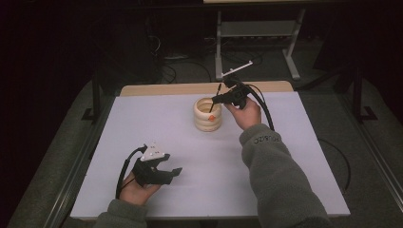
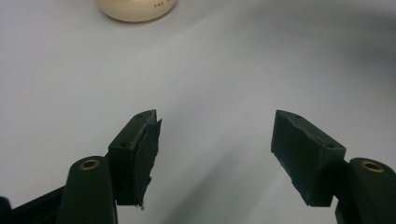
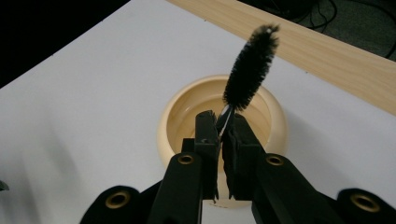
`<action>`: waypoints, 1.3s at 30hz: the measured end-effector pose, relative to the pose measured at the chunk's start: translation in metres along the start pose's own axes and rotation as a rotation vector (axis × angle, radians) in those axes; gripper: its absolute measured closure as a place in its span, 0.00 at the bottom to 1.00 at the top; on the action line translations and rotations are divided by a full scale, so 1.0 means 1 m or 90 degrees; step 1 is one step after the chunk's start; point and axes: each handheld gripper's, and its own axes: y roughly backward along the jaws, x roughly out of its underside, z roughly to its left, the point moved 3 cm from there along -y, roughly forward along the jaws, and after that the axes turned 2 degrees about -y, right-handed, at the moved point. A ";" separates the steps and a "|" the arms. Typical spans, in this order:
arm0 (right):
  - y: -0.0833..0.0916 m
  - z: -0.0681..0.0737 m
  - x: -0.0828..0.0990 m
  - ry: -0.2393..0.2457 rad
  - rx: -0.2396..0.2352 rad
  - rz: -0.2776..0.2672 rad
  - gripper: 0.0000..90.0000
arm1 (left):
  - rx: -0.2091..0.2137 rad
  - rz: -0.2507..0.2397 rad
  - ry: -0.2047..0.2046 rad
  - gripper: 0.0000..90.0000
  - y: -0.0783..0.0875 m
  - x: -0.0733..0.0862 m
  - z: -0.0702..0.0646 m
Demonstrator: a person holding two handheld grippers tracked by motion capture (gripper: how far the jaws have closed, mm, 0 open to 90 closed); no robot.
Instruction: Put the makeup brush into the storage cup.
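Two grippers are at work over the white table (image 1: 285,166). Nearest to the person, close to the front left corner of the table, the left gripper (image 1: 174,172) rests low over the surface in the left hand (image 1: 134,190). Its jaws stand wide apart, and the left gripper view has just bare table between them. The cream cup (image 1: 207,115) is well apart from this gripper, farther back; in the left gripper view its base (image 2: 136,9) shows at the top edge.

Farther back, near the middle of the table and toward the wooden back edge (image 1: 161,89), the cream cup stands upright. It looks like it is made from stacked rings. The right gripper (image 1: 215,99), held by the right hand (image 1: 245,113), hangs just above the rim of the cup on its right side. Its jaws are clamped together on the thin wire stem of a black bottle brush (image 3: 250,67). In the right gripper view the bristle head rises above the jaw tips, tilted to the right, over the open mouth of the cup (image 3: 187,109). Something small and orange is on the cup side in the high view, maybe a print, but it is too small to say.
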 end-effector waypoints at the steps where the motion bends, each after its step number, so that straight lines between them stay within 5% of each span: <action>1: -0.001 0.000 0.001 0.002 0.002 0.003 0.92 | 0.000 -0.001 0.001 0.35 0.000 0.000 0.000; 11: -0.005 -0.005 0.009 -0.004 0.005 0.007 0.91 | -0.001 0.004 -0.002 0.35 0.000 0.000 0.000; 19: -0.001 -0.012 0.017 -0.022 0.024 -0.001 0.71 | -0.001 0.002 0.001 0.35 -0.001 0.000 0.000; 39: 0.023 -0.024 0.044 -0.036 0.010 -0.048 0.57 | -0.008 -0.002 0.000 0.34 0.001 0.000 0.002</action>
